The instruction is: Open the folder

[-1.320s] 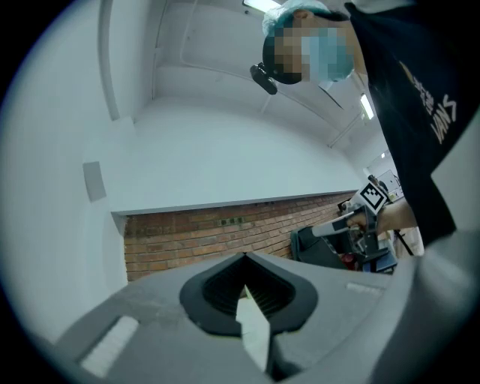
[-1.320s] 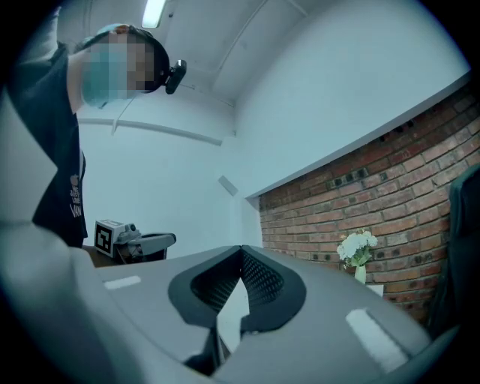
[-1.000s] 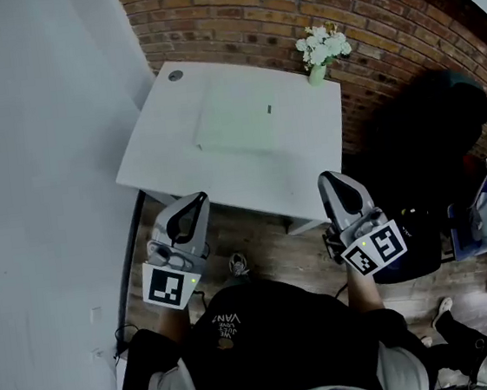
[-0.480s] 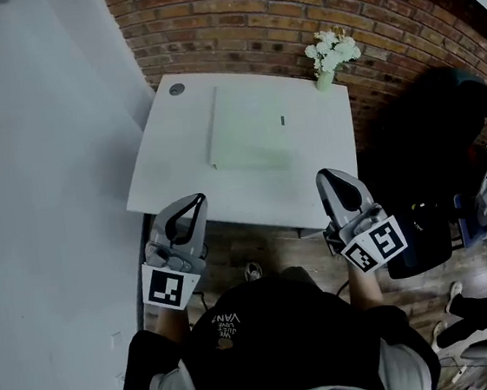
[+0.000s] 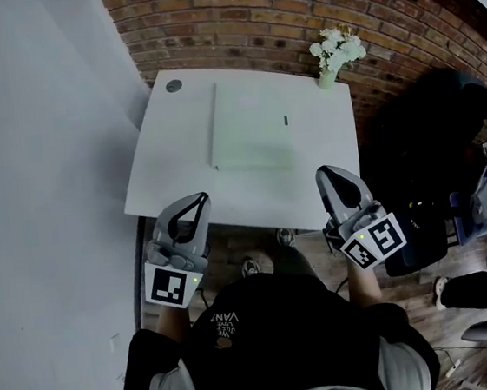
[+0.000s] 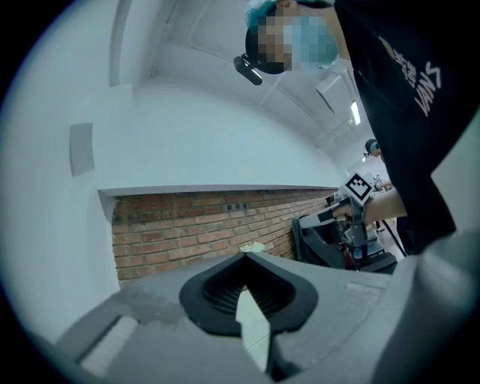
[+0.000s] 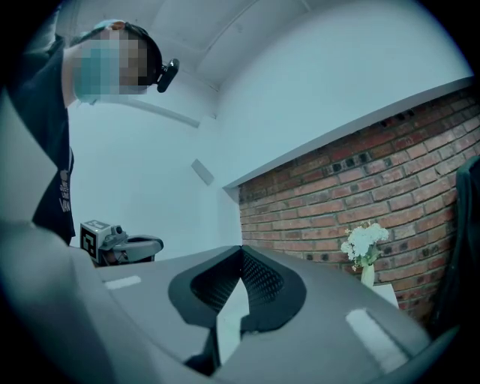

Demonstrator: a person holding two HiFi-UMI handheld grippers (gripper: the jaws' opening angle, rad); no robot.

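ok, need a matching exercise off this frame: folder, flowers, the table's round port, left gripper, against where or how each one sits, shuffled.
Things:
1. folder
2. flowers
3. round port
4. left gripper

Places or states, as the head view shows them:
A. far right corner of the table
B. shut and empty, at the table's near left edge
C. far left corner of the table
D. lying flat mid-table

Pairs: 1-D, 2-A, 3-C, 4-B

Folder (image 5: 252,136) matt, smooth; table (image 5: 171,172) smooth white; wall (image 5: 232,16) rough brick.
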